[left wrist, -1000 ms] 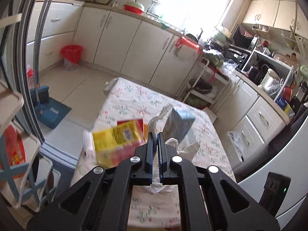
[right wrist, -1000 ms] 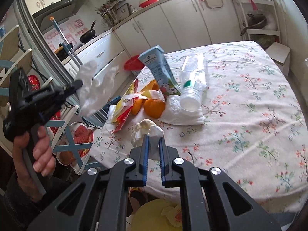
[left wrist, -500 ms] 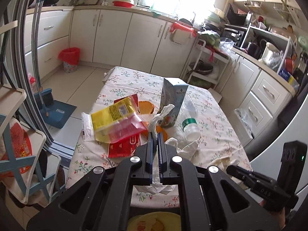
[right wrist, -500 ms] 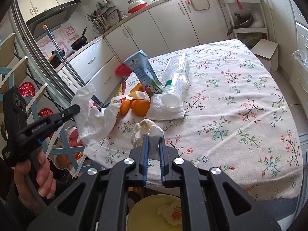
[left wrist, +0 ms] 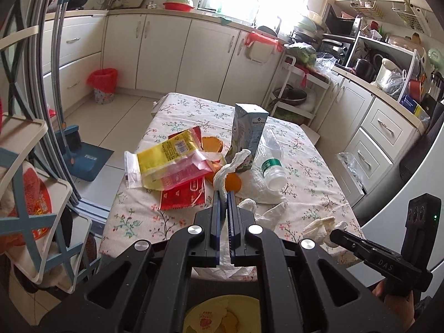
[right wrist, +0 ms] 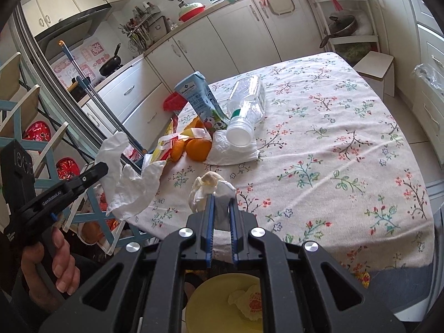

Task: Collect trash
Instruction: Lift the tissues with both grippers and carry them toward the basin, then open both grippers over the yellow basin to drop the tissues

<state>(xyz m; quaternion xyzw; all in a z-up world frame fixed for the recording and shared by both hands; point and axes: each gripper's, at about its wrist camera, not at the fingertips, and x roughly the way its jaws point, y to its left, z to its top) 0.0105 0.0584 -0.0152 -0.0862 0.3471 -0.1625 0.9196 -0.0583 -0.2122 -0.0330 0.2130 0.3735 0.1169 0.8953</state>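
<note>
Left claw (left wrist: 224, 194) clamped on white crumpled tissue (right wrist: 130, 180), held over near desk (right wrist: 333, 144) edge. Right claw (right wrist: 220, 198) pinching small paper wad (right wrist: 211, 186) above yellow bin (right wrist: 222, 302). Beyond on desk: oranges (right wrist: 198, 148), milk carton (right wrist: 198, 97), fallen bottle (right wrist: 245, 105), snack wrappers (left wrist: 166, 163).

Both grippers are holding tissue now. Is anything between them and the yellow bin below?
Nothing visible. The left gripper holds a white tissue, the right gripper a crumpled wad, and the yellow bin sits open beneath them, some trash already inside.
</note>
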